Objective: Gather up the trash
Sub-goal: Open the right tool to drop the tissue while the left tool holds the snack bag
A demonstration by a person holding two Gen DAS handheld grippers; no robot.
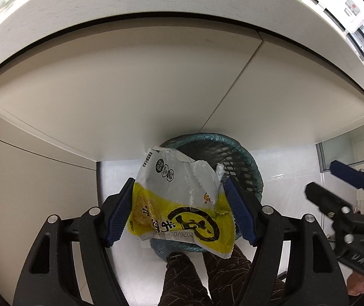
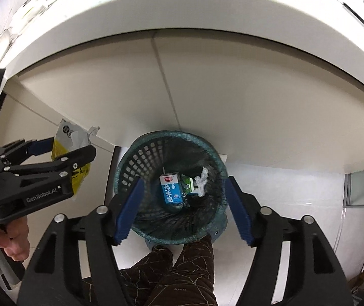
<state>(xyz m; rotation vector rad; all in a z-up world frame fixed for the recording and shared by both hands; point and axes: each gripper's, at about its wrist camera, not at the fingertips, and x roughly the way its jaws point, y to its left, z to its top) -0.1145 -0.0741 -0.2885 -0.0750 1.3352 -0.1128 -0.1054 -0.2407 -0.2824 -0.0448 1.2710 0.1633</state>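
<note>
The left gripper (image 1: pixel 179 211) pinches a crumpled yellow-and-white snack wrapper (image 1: pixel 182 204) between its blue pads, over the near rim of the mesh waste basket (image 2: pixel 128 170), which stands on the white floor at the foot of the cabinet. The right gripper (image 2: pixel 182 209) hangs spread and empty above the basket's mouth; a blue milk carton (image 2: pixel 171 189) and a white tissue wad (image 2: pixel 202 181) lie at the bottom. The risk is a miss — the wrapper is light and wide, and seen from the right wrist it sits off to the basket's side, so letting go here could drop it onto the floor or catch it on the rim.
</note>
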